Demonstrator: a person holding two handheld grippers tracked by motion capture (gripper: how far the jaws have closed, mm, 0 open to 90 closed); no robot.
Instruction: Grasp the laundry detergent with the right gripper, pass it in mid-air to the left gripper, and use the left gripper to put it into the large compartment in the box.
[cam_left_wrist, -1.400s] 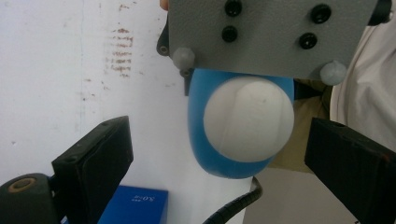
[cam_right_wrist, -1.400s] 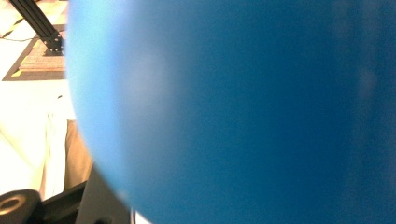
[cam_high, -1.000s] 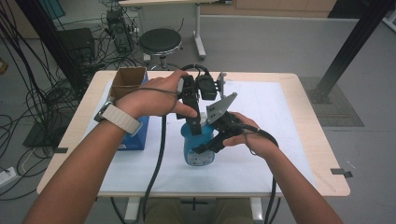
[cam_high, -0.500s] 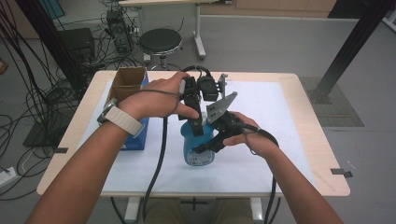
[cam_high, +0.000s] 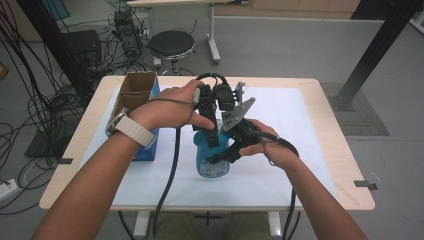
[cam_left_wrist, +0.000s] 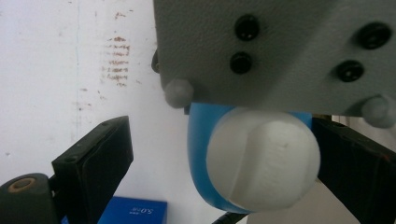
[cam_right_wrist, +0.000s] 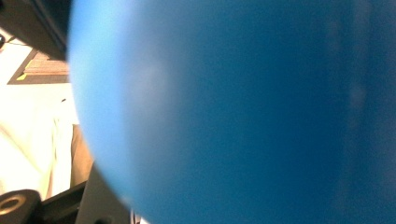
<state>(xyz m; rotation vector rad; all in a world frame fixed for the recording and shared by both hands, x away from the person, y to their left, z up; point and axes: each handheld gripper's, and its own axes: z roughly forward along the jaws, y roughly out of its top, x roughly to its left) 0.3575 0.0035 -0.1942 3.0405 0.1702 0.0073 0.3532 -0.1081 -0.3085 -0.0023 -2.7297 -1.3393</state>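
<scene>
A blue bottle (cam_high: 212, 159) with a white cap (cam_left_wrist: 264, 156) stands upright on the white sheet at the table's middle. My right gripper (cam_high: 226, 150) comes in from the right and is shut on the bottle's body, whose blue wall (cam_right_wrist: 233, 112) sits right in front of its camera. From above, my left gripper (cam_high: 207, 122) points down over the bottle's top. Its jaws stand open on either side of the cap (cam_left_wrist: 224, 154). The left jaw is clearly apart from the cap and the right jaw is close beside it. The right gripper's grey plate (cam_left_wrist: 280, 46) hangs over the cap.
An open cardboard box (cam_high: 135, 90) stands at the table's left, with a blue box (cam_high: 148, 146) in front of it. The white sheet (cam_high: 295, 115) covers most of the tabletop. A stool (cam_high: 171, 45) and cables lie on the floor beyond the table.
</scene>
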